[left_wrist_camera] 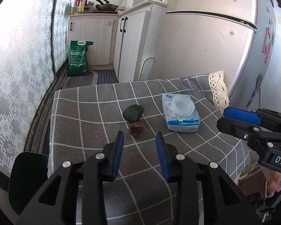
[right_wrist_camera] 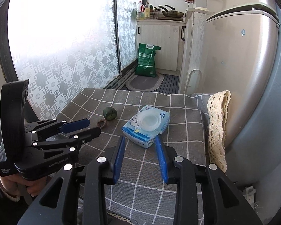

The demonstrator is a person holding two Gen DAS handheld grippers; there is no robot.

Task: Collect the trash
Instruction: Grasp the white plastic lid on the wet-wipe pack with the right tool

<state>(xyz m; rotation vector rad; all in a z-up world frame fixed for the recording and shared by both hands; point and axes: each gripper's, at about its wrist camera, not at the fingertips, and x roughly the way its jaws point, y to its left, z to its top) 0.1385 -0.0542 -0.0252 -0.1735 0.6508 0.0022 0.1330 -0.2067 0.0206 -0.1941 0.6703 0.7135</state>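
Brown husk [left_wrist_camera: 136,129] cavity-up beside green lump [left_wrist_camera: 133,114], both tongs [left_wrist_camera: 139,135] [right_wrist_camera: 140,138] parted, empty.

Both wrist views close, angled down, facing kitchen, sharing checked table [left_wrist_camera: 88,112] [right_wrist_camera: 185,116]

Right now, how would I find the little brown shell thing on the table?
Look at the table with the grey checked cloth beside the silver fridge. Near its middle sits a dark green lump, left of the blue wipes pack. The shell touches the lump's near side: smaller, brown, hollow with a dark inside.
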